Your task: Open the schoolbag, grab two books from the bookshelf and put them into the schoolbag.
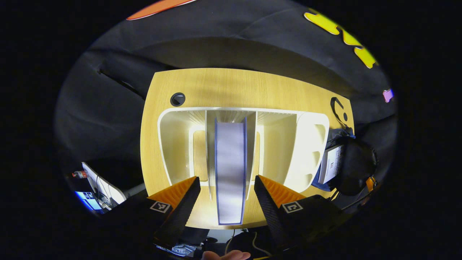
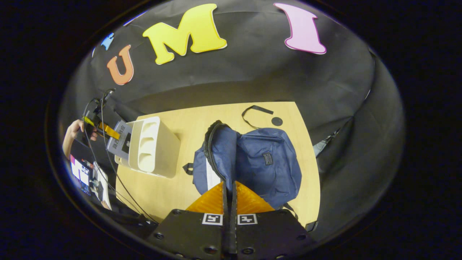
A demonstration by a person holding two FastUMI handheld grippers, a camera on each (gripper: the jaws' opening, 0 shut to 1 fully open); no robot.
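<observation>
The left gripper (image 1: 226, 187) was open, its fingers spread to either side of a book (image 1: 231, 169) standing on edge in the middle slot of the white bookshelf (image 1: 173, 144) on the wooden table (image 1: 216, 86). The right gripper (image 2: 229, 195) had its fingers pressed together, pinching the zipper edge of the blue schoolbag (image 2: 267, 162), which lay open beside the bookshelf (image 2: 151, 148). A white book (image 2: 213, 177) showed inside the bag.

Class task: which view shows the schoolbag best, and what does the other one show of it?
The right gripper view: the whole blue schoolbag lies on the table, unzipped. The left gripper view catches just a dark sliver beside the bookshelf.
</observation>
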